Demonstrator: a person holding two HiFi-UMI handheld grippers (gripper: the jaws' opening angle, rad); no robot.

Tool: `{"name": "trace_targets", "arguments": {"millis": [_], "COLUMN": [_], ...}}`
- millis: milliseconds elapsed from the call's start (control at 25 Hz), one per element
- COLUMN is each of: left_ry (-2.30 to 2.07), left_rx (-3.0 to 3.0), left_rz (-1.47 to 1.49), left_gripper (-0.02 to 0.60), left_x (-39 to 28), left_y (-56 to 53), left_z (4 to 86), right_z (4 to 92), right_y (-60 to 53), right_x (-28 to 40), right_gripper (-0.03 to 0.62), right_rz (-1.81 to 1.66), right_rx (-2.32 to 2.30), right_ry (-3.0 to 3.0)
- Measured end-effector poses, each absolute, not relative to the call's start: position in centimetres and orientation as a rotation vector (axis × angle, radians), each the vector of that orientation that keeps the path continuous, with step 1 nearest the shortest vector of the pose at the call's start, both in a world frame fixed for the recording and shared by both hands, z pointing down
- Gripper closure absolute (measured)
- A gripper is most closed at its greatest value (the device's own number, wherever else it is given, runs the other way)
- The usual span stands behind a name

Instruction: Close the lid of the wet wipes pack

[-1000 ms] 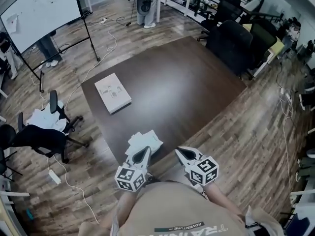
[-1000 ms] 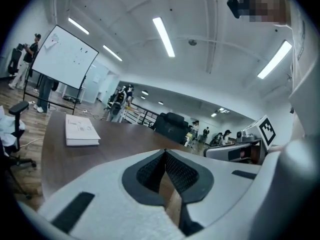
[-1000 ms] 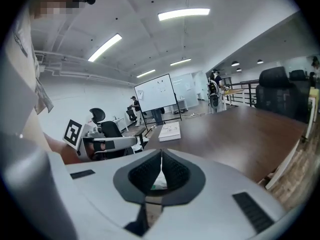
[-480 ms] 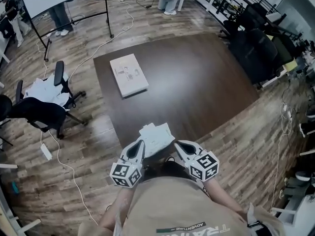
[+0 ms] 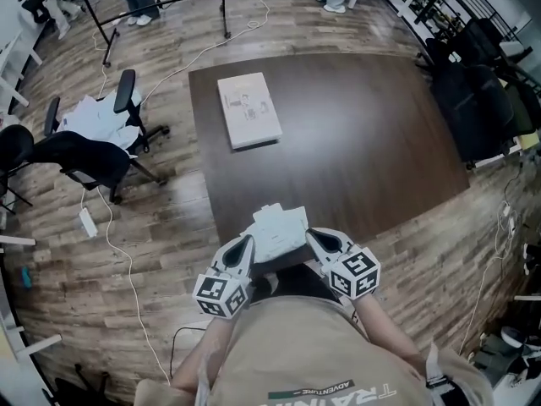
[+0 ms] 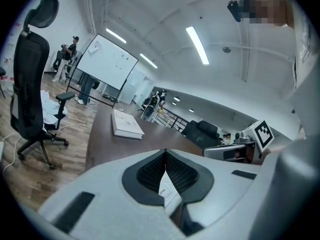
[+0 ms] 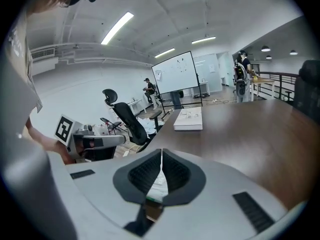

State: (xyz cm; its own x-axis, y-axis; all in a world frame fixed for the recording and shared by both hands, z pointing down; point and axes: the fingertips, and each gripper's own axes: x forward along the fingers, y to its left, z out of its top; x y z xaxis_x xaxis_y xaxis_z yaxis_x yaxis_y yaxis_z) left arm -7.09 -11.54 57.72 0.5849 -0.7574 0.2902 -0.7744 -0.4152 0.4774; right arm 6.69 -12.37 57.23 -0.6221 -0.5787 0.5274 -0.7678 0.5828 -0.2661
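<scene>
The white wet wipes pack (image 5: 280, 229) lies at the near edge of the dark brown table (image 5: 363, 142), just in front of me. My left gripper (image 5: 246, 244) sits at the pack's left side and my right gripper (image 5: 314, 237) at its right side; I cannot tell whether either touches it. In the left gripper view the left gripper (image 6: 165, 152) has its jaws together, and a strip of the pack (image 6: 170, 195) with an "OPEN" label shows through the slit below. The right gripper (image 7: 161, 152) is likewise shut, with the pack (image 7: 157, 186) glimpsed beneath.
A flat white box (image 5: 249, 110) lies on the far left part of the table. Black office chairs (image 5: 76, 155) draped with white cloth stand on the wood floor at left, more dark chairs (image 5: 486, 100) at right. Cables trail over the floor (image 5: 127, 252).
The head view has swung, so the table and box sit more upright in frame. The wipes pack now lies between both grippers, which stay shut and close together.
</scene>
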Motion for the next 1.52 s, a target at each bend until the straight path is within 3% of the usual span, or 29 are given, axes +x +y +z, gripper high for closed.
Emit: {"name": "trace_targets", "arguments": {"millis": [920, 1120, 1520], "left_ry": [-1.529, -1.573, -1.597], "left_rx": [1.959, 1.902, 1.846], "left_rz": [0.145, 0.121, 0.126], "left_gripper": [0.572, 0.572, 0.572], "left_x": [-4.2, -4.3, -5.1], "left_y": [-15.7, -15.6, -15.1], "left_z": [59.1, 59.3, 60.2], "right_z": [67.8, 69.8, 71.8], "right_y": [-20.9, -20.9, -21.1], "right_x": [3.4, 2.3, 0.7], "right_gripper": [0.576, 0.52, 0.517], "right_rz": [0.728, 0.829, 0.891], "right_rx": [0.319, 0.21, 0.072], "right_ry": [-2.368, -2.308, -2.242]}}
